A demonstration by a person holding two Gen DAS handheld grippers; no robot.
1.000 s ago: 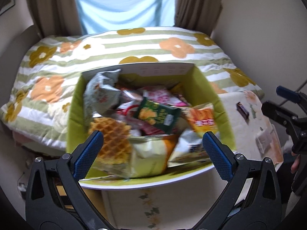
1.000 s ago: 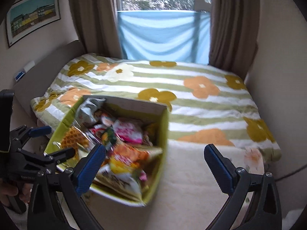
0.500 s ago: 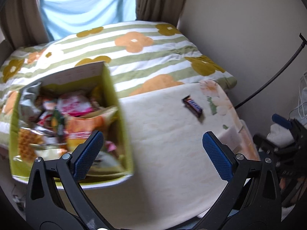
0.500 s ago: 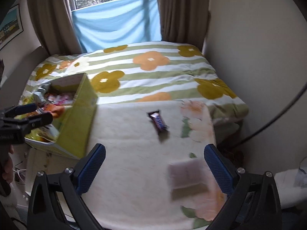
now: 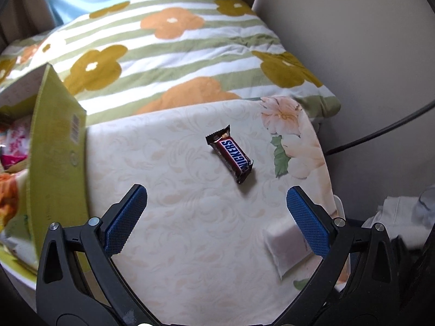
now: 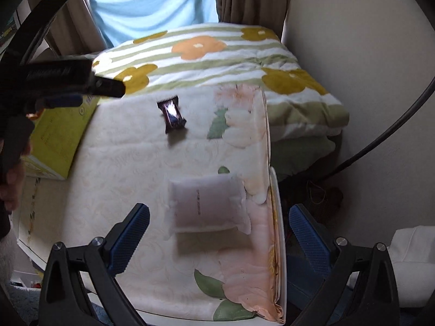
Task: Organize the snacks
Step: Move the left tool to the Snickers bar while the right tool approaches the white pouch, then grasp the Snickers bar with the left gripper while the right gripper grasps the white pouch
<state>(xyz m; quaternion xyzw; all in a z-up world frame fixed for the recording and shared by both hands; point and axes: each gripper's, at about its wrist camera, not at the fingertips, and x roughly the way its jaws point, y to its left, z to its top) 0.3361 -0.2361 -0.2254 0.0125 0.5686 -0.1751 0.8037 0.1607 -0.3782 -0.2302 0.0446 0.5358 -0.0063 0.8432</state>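
A brown Snickers bar (image 5: 231,153) lies on the cream floral tablecloth (image 5: 174,217), ahead of my open, empty left gripper (image 5: 216,218); it also shows in the right wrist view (image 6: 171,114). A pale translucent snack pouch (image 6: 206,206) lies near the table's right edge, just ahead of my open, empty right gripper (image 6: 217,233); in the left wrist view the pouch (image 5: 288,247) sits by the right finger. A green cardboard box (image 5: 54,146) full of snack packets stands at the table's left; it also shows in the right wrist view (image 6: 57,141).
A bed with a striped flower quilt (image 5: 174,46) lies behind the table. A wall (image 5: 353,40) and a black cable (image 5: 380,133) are at the right. The left gripper's dark body (image 6: 54,76) crosses the right wrist view. White cloth (image 6: 413,252) lies on the floor.
Both grippers have swung right, away from the box. The Snickers bar and the pouch now lie closer and more central in the views. Both grippers stay open.
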